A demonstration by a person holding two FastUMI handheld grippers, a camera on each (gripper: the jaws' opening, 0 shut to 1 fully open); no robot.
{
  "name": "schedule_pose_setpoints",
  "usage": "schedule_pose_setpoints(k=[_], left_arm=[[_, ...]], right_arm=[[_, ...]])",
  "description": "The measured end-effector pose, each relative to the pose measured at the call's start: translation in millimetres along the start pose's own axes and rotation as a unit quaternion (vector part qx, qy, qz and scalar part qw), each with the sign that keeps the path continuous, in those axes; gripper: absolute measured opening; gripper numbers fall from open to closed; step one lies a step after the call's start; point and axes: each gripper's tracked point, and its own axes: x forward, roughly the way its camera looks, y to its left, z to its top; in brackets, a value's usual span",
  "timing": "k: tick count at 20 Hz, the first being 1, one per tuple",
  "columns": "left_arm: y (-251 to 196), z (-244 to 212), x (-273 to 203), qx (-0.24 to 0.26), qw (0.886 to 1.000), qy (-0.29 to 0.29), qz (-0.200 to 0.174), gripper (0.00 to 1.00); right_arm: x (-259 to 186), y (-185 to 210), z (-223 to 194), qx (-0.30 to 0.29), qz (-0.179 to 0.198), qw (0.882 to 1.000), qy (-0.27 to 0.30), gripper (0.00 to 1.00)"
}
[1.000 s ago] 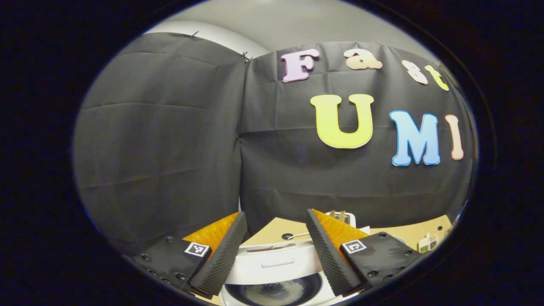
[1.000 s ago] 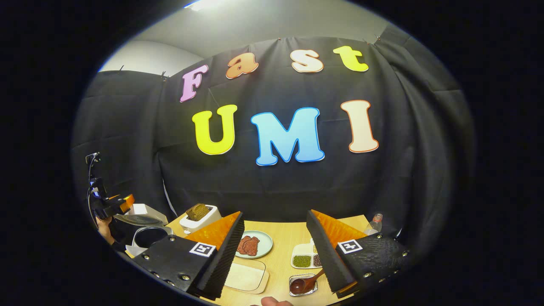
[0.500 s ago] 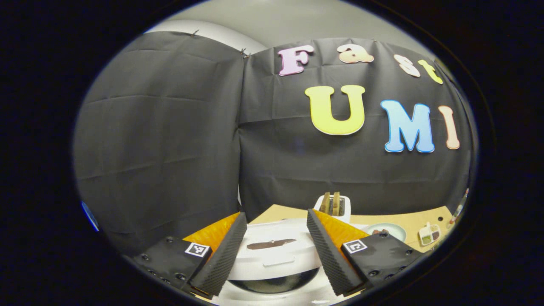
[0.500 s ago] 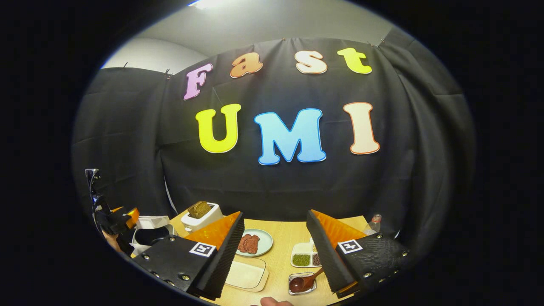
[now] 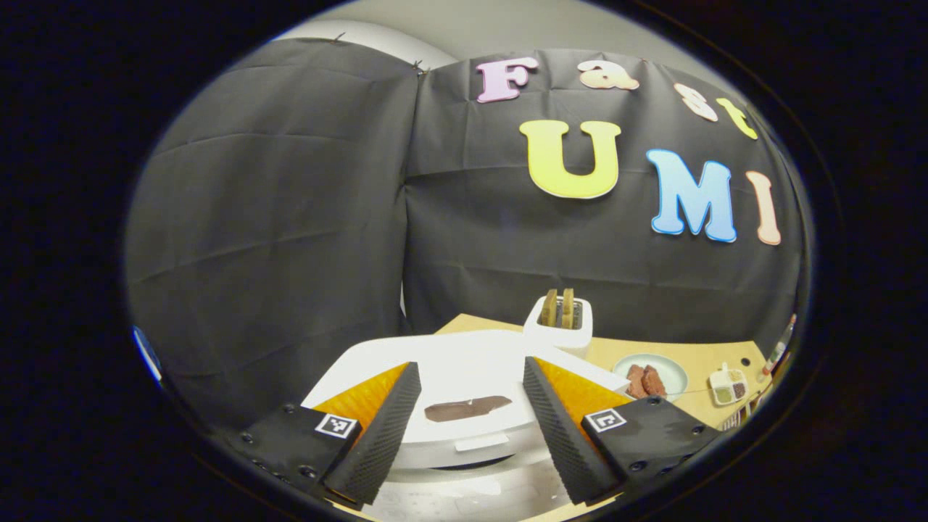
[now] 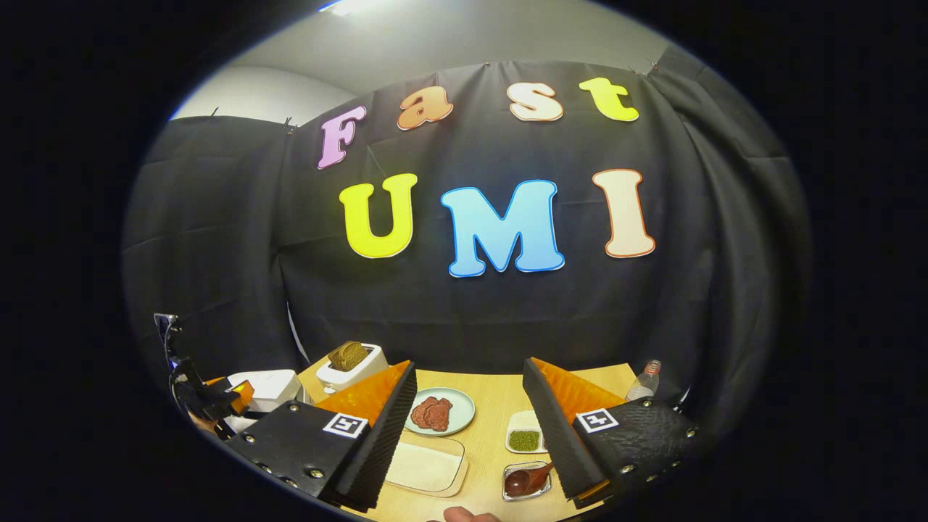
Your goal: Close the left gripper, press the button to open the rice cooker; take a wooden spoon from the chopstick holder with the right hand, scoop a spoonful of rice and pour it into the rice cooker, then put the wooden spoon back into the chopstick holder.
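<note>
Left gripper view: my left gripper (image 5: 470, 406) hangs over the white rice cooker (image 5: 464, 362) at the tabletop's left end, fingers spread apart and holding nothing. The cooker's lid lies low, nearly shut over the pot, a thin dark gap showing under its front lip. Behind it a white toaster (image 5: 558, 322) with two slices stands near the back edge; a plate of meat (image 5: 649, 377) and a small divided dish (image 5: 728, 388) lie farther right.

Right gripper view: my right gripper (image 6: 470, 406) hovers above the front of the wooden tabletop (image 6: 493, 406), fingers likewise wide and empty. A wooden spoon (image 6: 525, 480) rests in a small metal tray (image 6: 528, 482) near the front edge, just beside my right finger, and a pale rectangular tray (image 6: 424, 467) lies to its left. The left gripper (image 6: 217, 399) shows far left at the cooker. I cannot make out a chopstick holder.

Judging by this, the scooping looks finished or not begun; I cannot tell which. The spoon is not in a holder, so returning it appears outstanding.
</note>
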Motion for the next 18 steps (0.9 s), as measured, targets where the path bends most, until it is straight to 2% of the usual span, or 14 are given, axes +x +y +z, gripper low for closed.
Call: schedule_pose_setpoints(k=[1,2,3,4,5,6,7,9,10,11,12,13,14,18], left_arm=[[-1.0,-3.0,-1.1,0.005,1.000,0.002,0.000,0.98],[-0.5,-6.0,-0.9,0.008,1.000,0.005,0.000,0.92],[0.1,-7.4,-0.8,0.008,1.000,0.008,-0.001,1.00],[0.1,-8.7,-0.7,0.006,1.000,0.012,-0.003,0.92],[-0.5,-13.0,-0.1,0.006,1.000,0.018,-0.006,0.92],[-1.1,-18.0,-0.3,0.008,1.000,0.027,-0.009,0.98],[-2.0,-24.8,0.9,0.010,0.999,0.039,-0.012,0.95],[-4.0,-41.4,-0.3,0.013,0.998,0.064,-0.016,1.00],[-4.5,-47.6,-1.0,0.017,0.997,0.074,-0.017,0.92],[-3.8,-48.6,-2.0,0.020,0.997,0.075,-0.017,0.99],[-3.8,-47.8,-1.5,0.018,0.997,0.076,-0.018,0.93],[-5.3,-47.7,-3.6,0.010,0.997,0.079,-0.018,0.99],[-5.8,-49.0,-2.9,0.012,0.996,0.083,-0.020,0.96],[-16.5,-52.2,-9.0,0.025,0.994,0.091,-0.060,0.99]], right_arm=[[-0.7,0.7,0.7,-0.001,0.001,1.000,-0.001,0.89],[-0.9,0.4,-0.3,0.000,0.000,1.000,0.000,0.89],[-1.4,0.2,-0.7,0.001,0.000,1.000,0.001,0.89],[-1.5,-0.3,-1.5,0.004,0.000,1.000,0.002,0.89],[-1.4,-0.4,-2.3,0.007,0.000,1.000,0.003,0.89],[-2.6,0.1,-3.2,0.009,0.000,1.000,0.004,0.89],[-3.7,-0.3,-2.6,0.010,-0.001,1.000,0.004,0.89],[-4.1,-0.1,-4.6,0.010,0.000,1.000,0.004,0.89],[-5.7,0.7,-4.4,0.010,-0.001,1.000,0.004,0.89],[-6.8,1.0,-4.1,0.009,0.000,1.000,0.003,0.89],[-8.0,0.9,-4.9,0.008,0.000,1.000,0.003,0.89],[-8.2,1.2,-5.6,0.008,0.001,1.000,0.004,0.89],[-8.7,1.0,-7.6,0.008,0.002,1.000,0.006,0.89],[-9.5,7.4,-10.9,0.020,0.011,1.000,0.009,0.89]])
